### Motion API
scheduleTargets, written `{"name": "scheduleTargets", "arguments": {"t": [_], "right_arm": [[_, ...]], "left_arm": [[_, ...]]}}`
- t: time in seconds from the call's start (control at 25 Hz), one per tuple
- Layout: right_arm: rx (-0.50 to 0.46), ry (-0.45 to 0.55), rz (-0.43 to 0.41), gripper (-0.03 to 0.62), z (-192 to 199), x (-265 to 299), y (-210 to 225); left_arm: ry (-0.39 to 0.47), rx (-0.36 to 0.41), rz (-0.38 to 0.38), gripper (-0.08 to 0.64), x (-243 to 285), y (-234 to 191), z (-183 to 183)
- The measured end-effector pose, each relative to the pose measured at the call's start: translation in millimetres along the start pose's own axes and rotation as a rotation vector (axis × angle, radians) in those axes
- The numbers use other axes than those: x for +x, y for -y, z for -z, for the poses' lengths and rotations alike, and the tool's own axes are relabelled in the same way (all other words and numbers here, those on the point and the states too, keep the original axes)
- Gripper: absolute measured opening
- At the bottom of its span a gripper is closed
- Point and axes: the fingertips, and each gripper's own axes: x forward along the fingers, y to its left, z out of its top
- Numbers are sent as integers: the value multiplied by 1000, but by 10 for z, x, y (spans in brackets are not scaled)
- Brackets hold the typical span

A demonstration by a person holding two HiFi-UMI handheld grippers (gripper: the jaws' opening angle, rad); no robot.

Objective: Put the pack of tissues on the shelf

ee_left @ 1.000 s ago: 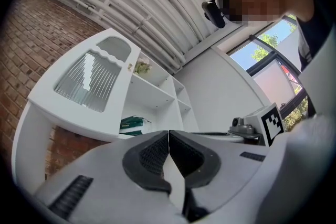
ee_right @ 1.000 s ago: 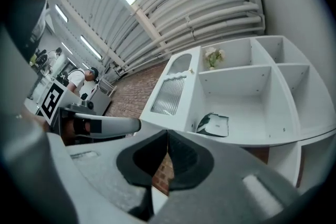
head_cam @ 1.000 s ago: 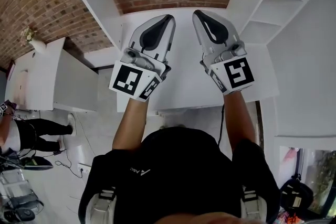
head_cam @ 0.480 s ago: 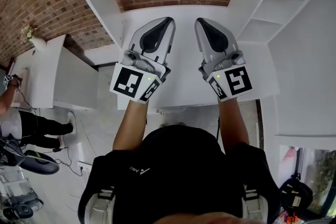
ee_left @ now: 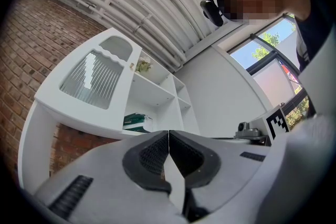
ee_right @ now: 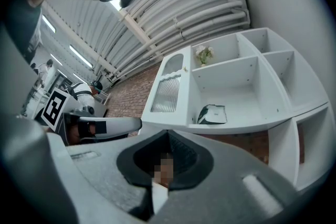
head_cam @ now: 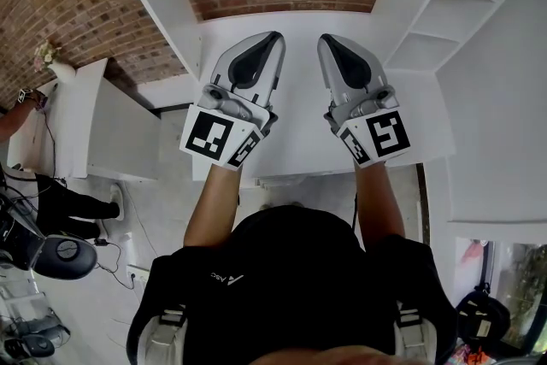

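Note:
The pack of tissues [ee_right: 212, 114], green and white, lies on the floor of a wide compartment of the white shelf unit [ee_right: 247, 81]. It also shows in the left gripper view as the tissue pack [ee_left: 137, 122] above my jaws. My left gripper [head_cam: 272, 38] and right gripper [head_cam: 326, 40] hover side by side over the white desk [head_cam: 299, 103], pointing at the brick back wall. Both are shut with nothing between the pads, as seen at the left gripper [ee_left: 168, 132] and the right gripper [ee_right: 168, 134]. Neither touches the pack.
A small vase of flowers [ee_right: 203, 55] stands in the compartment above the pack. A ribbed panel [ee_right: 167, 94] closes the shelf's left part. More open compartments [head_cam: 427, 30] flank the desk's right side. A low white cabinet [head_cam: 94, 124] and a person [head_cam: 51, 201] are at the left.
My right gripper has rolled a little and shifted slightly to the right. The left gripper has stayed put. The person at the far left has moved.

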Motion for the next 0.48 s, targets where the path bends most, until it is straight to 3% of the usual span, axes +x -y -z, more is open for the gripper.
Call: {"name": "scheduleTargets", "arguments": {"t": [0.48], "right_arm": [[0, -2, 3, 2, -54, 49, -1]], "left_arm": [[5, -8, 2, 2, -11, -51, -23]]}}
